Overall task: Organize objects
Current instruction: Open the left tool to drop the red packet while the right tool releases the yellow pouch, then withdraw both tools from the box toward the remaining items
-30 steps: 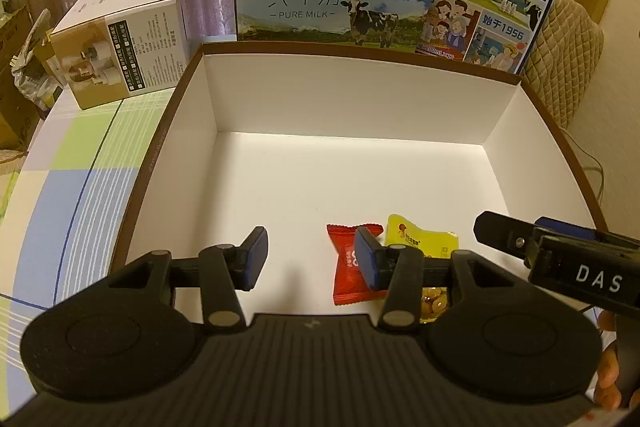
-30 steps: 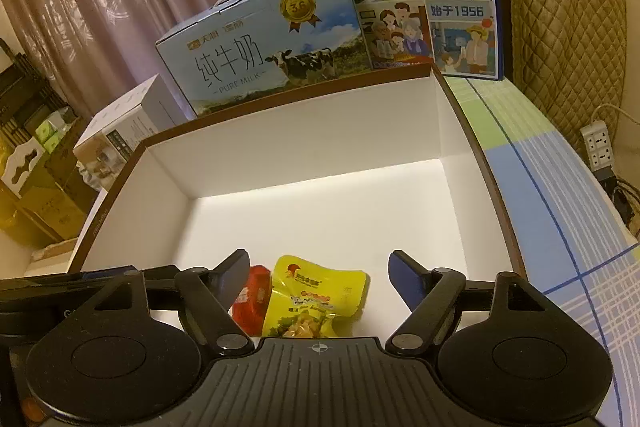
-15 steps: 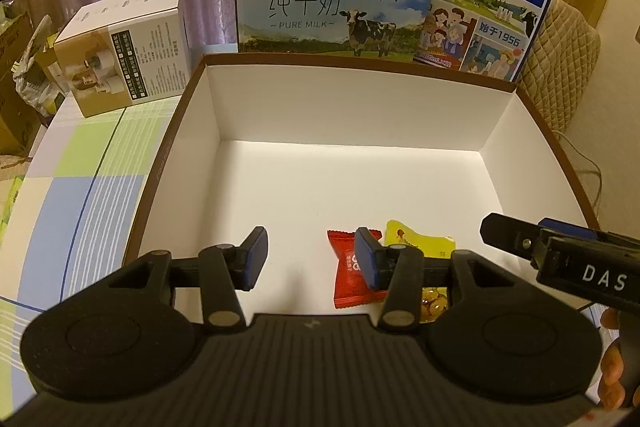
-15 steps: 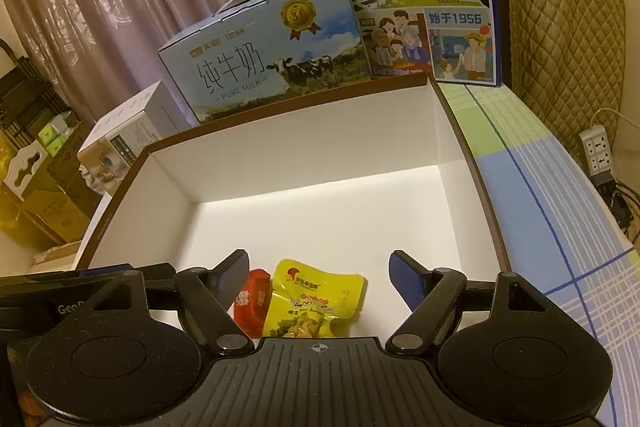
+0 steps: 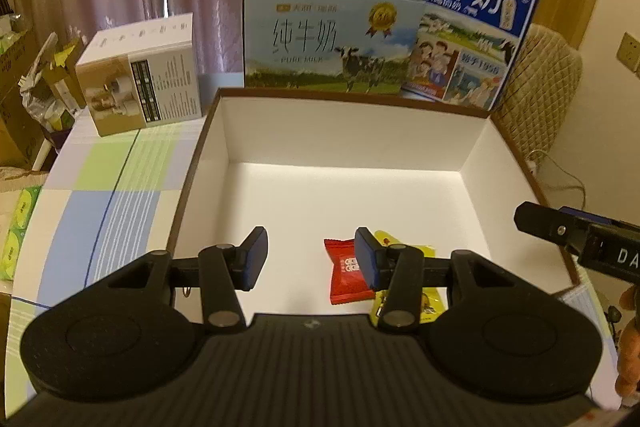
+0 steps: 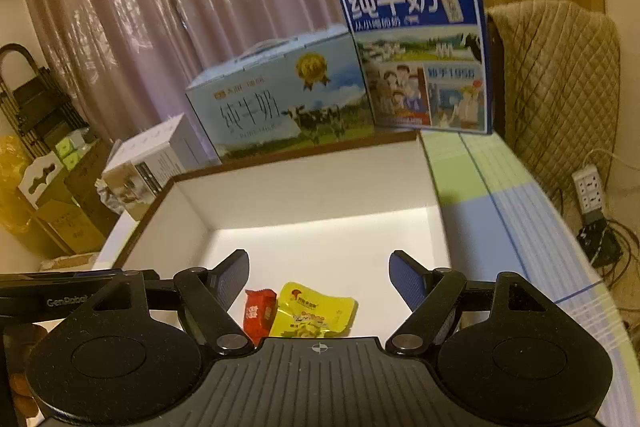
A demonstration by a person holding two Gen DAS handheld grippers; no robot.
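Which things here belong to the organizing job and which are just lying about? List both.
Job: red snack packet, yellow snack packet, white box holding both.

Lying about: light-blue milk carton, dark-blue milk carton, small appliance box, power strip.

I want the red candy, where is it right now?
The red candy lies on the floor of the big white box, near its front edge, right beside the yellow snack packet in both wrist views.

Red packet point(image 5: 349, 275) beside yellow packet point(image 5: 404, 283) in white box point(image 5: 344, 131)
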